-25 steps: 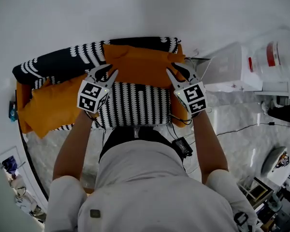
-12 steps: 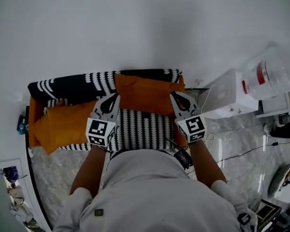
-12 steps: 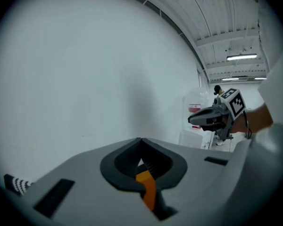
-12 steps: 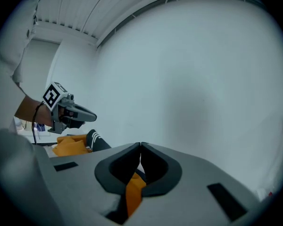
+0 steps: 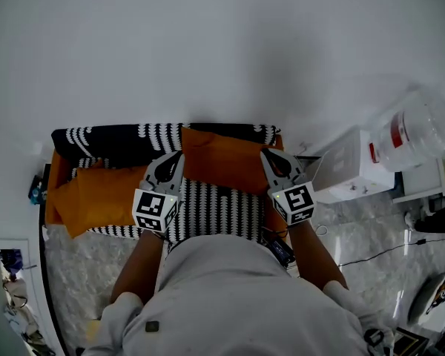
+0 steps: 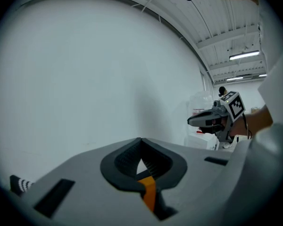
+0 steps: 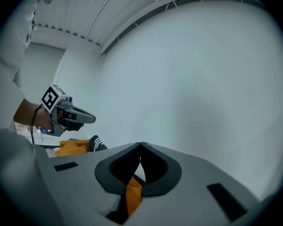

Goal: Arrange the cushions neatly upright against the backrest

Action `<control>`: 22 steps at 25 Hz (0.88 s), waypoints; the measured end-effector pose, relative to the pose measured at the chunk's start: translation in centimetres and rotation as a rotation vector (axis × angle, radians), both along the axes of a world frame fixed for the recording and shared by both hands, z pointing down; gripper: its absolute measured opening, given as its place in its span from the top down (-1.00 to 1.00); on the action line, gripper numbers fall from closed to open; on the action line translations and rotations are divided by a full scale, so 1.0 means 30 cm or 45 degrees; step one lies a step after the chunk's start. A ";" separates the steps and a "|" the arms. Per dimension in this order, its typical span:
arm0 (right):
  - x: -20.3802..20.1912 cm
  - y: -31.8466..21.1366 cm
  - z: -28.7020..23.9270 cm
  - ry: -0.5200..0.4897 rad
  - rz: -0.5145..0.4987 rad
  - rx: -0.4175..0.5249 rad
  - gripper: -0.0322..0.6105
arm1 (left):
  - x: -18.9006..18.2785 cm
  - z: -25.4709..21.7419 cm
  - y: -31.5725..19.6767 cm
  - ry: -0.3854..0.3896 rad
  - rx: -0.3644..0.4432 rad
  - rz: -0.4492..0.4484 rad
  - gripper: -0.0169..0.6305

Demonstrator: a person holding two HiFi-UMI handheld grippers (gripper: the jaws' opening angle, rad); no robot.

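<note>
An orange cushion (image 5: 224, 158) hangs between my two grippers in front of the sofa's black-and-white backrest (image 5: 119, 137). In the head view my left gripper (image 5: 176, 156) is shut on the cushion's left corner, and my right gripper (image 5: 266, 154) is shut on its right corner. The left gripper view shows the left gripper (image 6: 140, 140) pinching a strip of orange fabric (image 6: 149, 193). The right gripper (image 7: 140, 145) likewise pinches orange fabric (image 7: 133, 194) in its own view. A second orange cushion (image 5: 96, 196) lies flat on the left of the striped seat (image 5: 211, 205).
A white wall rises behind the sofa. To the right stand a white cabinet (image 5: 350, 166) and a large water bottle (image 5: 421, 124). Cables lie on the marble floor (image 5: 371, 236). A small blue object (image 5: 35, 191) sits at the sofa's left end.
Both grippers' jaws went from open at the cushion's corners to shut on them. Both hands have risen and lifted the cushion off the seat toward the backrest.
</note>
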State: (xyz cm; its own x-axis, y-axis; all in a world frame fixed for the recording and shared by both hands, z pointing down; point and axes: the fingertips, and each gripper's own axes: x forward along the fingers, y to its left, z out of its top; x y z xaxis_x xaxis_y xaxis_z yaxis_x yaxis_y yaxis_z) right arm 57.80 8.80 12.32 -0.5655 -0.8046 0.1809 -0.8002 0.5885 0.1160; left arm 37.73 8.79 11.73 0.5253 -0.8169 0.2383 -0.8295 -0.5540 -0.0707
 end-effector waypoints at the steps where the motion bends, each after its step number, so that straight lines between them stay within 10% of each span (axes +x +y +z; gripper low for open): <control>1: 0.001 0.003 0.001 -0.001 -0.016 0.000 0.82 | 0.005 -0.002 0.013 -0.016 0.009 -0.011 0.92; 12: -0.112 0.079 0.070 -0.026 -0.237 -0.070 0.82 | -0.080 0.022 0.217 -0.032 -0.016 -0.204 0.92; 22: -0.517 0.200 0.042 -0.022 -0.460 -0.066 0.82 | -0.473 0.009 0.468 -0.018 -0.014 -0.437 0.92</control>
